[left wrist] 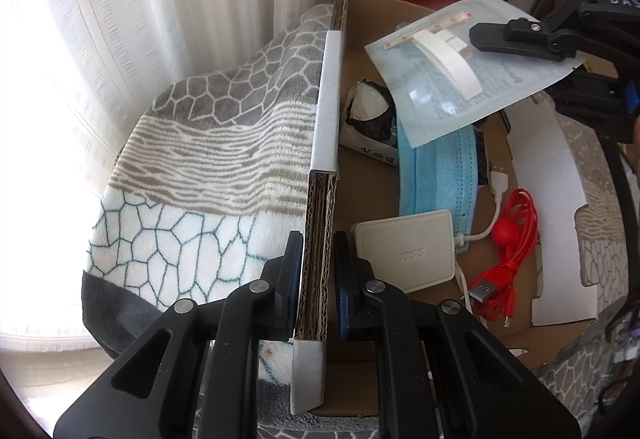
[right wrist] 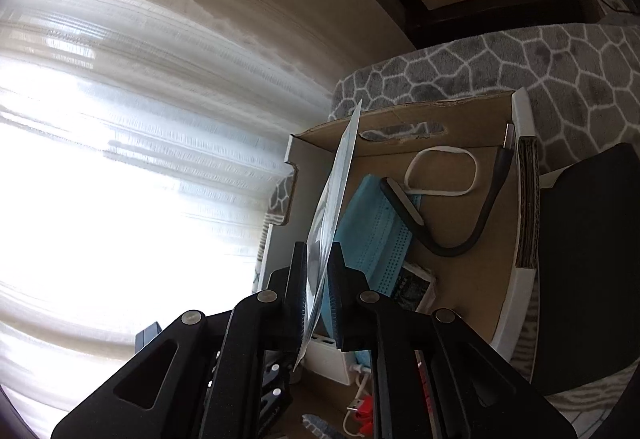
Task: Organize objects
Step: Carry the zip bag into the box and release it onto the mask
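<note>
I am pinching the cardboard box's left wall (left wrist: 320, 239) with my left gripper (left wrist: 316, 279), pads pressed against both faces, steadying it on the patterned blanket (left wrist: 192, 143). My right gripper (right wrist: 318, 291) is gripping a flat sealed pouch (left wrist: 460, 71) by one edge, hanging over the box's far right. I judge it best to lower it flat before letting go. Below, left to right, are lying a blue face mask (left wrist: 440, 167), a white power adapter (left wrist: 404, 251) and a red cable (left wrist: 508, 259), crowding the floor.

My blue face mask (left wrist: 438, 175) lies by a red cable (left wrist: 508, 259), white charger (left wrist: 408, 251), and grey honeycomb-patterned blanket (left wrist: 224, 143).
</note>
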`<state>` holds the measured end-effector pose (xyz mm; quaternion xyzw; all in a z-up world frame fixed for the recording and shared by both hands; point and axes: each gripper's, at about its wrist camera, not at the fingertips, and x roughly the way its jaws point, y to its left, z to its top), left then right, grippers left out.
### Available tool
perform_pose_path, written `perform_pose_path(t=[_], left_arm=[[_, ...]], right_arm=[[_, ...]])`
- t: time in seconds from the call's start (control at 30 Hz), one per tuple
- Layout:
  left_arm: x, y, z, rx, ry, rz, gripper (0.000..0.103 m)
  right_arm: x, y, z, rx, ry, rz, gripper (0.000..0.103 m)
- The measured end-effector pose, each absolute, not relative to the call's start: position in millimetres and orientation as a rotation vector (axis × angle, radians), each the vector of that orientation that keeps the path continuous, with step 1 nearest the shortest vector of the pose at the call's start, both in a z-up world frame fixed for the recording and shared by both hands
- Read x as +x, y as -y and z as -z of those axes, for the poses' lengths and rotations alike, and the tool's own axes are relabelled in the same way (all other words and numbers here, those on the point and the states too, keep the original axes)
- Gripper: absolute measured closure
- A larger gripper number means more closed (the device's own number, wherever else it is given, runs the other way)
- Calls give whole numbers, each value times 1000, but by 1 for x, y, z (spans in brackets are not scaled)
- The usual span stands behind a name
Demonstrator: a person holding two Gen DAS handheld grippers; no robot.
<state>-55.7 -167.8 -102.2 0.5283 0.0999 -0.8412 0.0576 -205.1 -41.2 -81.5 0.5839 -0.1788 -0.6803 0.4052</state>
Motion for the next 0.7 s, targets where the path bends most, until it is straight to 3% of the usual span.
perform_pose_path(t=[0.1, 0.23, 0.3, 0.37, 0.53, 0.7], left_arm=[[-56, 168, 102, 1602, -306, 2552, 91], [-55, 168, 102, 1602, -310, 2556, 91], [-56, 168, 102, 1600, -308, 2555, 91], [-55, 168, 102, 1599, -315, 2556, 91], [-54, 168, 102, 1602, -308, 2553, 91], [-53, 167, 102, 1600, -304, 2551, 91]], right_arm=[[-206, 45, 89, 1482, 412, 1756, 89], [-201, 51, 87, 1484, 246, 1779, 74], [-192, 55, 76, 1434, 151, 1819, 53], [-183, 56, 63, 1393, 82, 1851, 44], [-173, 57, 49, 1385, -62, 1887, 43], [-163, 43, 44, 1433, -22, 1805, 42]])
